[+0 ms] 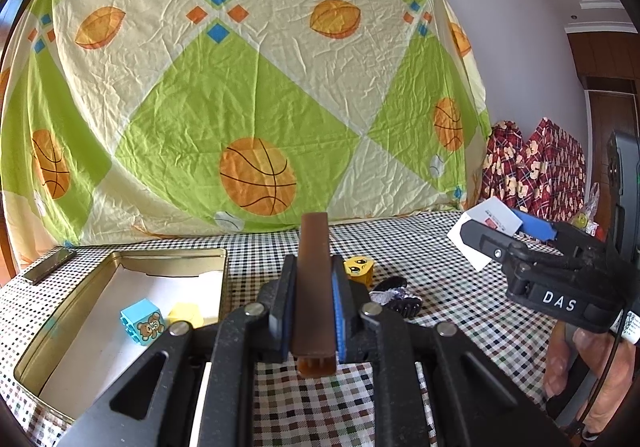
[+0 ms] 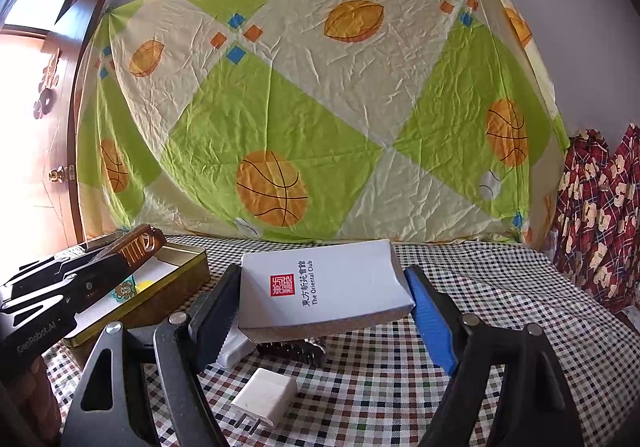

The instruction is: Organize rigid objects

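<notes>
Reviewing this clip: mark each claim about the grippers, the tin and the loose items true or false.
1. The left gripper clamps a brown clip. True.
2. The right gripper is empty. False: it grips a white box.
3. A blue bear block lies inside the tin. True.
4. The white charger plug sits in the tin. False: it lies on the checked tablecloth.
</notes>
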